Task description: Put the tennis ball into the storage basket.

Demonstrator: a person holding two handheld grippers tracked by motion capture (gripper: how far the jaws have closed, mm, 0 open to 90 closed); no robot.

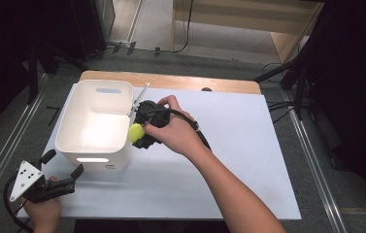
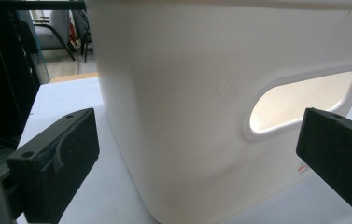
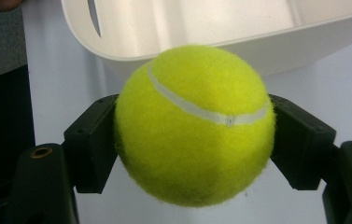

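Observation:
A yellow-green tennis ball (image 3: 194, 126) sits clamped between the two black jaws of my right gripper (image 3: 193, 140), which is shut on it. From above, the same ball (image 1: 135, 132) hangs at the right wall of a white plastic bin (image 1: 73, 121), level with its rim, with the right gripper (image 1: 139, 131) and hand around it. My left gripper (image 1: 63, 164) rests at the table's front left with its jaws open, pointing at the bin's near wall. In the left gripper view the bin (image 2: 187, 93) and its handle slot stand close ahead, and nothing lies between the jaws.
A white sheet (image 1: 248, 145) covers the wooden tabletop, with bare room to the right of the bin. Cables trail from both grippers. Metal rails run along the floor on both sides of the table.

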